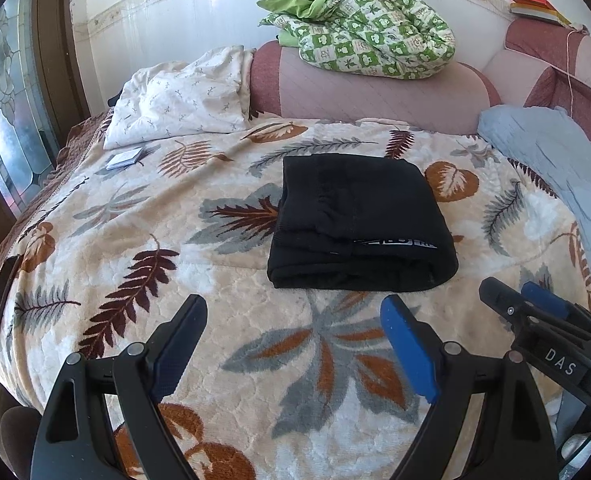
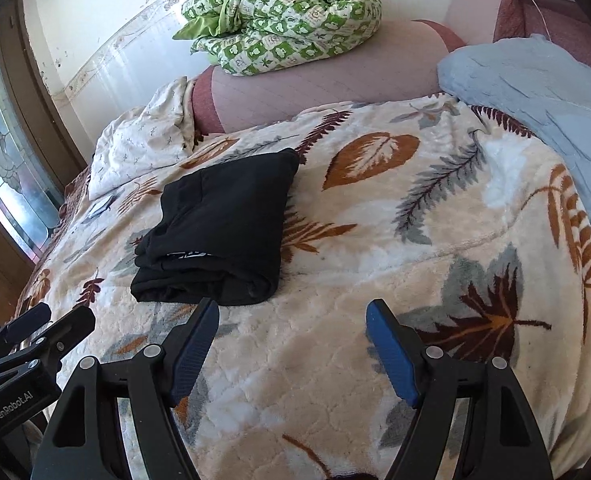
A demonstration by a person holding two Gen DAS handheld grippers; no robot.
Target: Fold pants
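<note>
The black pants lie folded into a compact rectangle on the leaf-patterned blanket; a white-printed waistband shows at the near fold. In the right wrist view the pants lie ahead and to the left. My left gripper is open and empty, held above the blanket just short of the pants. My right gripper is open and empty, near the pants' near right corner. The right gripper also shows in the left wrist view, and the left gripper in the right wrist view.
A white pillow and a small card pack lie at the far left. A green patterned quilt sits on the pink headboard. A blue cover lies at right. A phone lies by the bed's left edge.
</note>
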